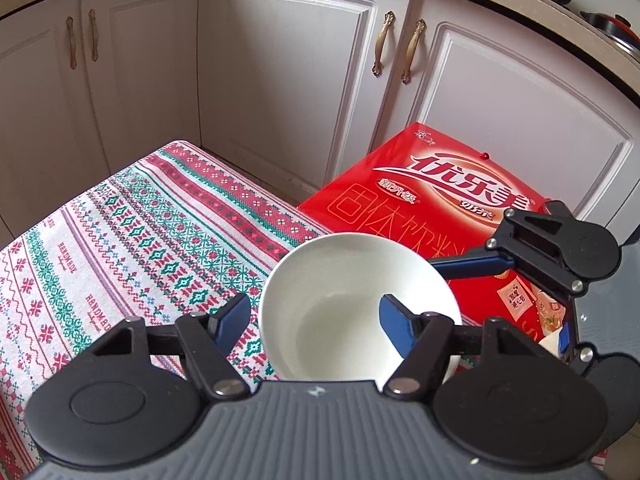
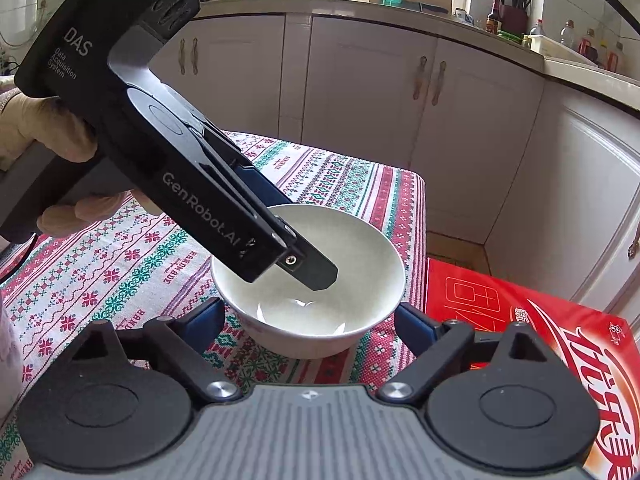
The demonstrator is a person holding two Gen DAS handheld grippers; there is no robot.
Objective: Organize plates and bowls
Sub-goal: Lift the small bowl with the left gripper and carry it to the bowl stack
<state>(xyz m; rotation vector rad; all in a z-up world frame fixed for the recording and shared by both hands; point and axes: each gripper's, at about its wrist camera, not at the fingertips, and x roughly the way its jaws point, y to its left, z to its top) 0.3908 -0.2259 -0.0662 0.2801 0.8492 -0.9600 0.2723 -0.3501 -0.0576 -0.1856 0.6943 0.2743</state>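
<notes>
Left wrist view: the left gripper (image 1: 316,320) straddles the near-left wall of the white bowl (image 1: 352,280), its left finger outside the rim over the patterned tablecloth (image 1: 132,232) and its right finger (image 1: 394,326) inside the hollow. The bowl stands upright on the table near the cloth's right edge, with the red carton (image 1: 440,184) just beyond that edge.

The likely trouble is a one-sided pinch. A smooth glazed wall taken between two narrow pads could slip or let the bowl swing when lifted. If the right gripper (image 2: 310,316) closes from the other side at the same time, the two pulls could tip the bowl or push it off the edge toward the carton.

The left fingers stand partly closed around the wall, but whether the pads already press on it cannot be told, since the outer pad seems a little clear of the rim.

Right wrist view: the right fingers are spread wide, one on each side of the bowl (image 2: 308,276) near its base, touching nothing. The person's gloved hand (image 2: 36,128) holds the left tool.
</notes>
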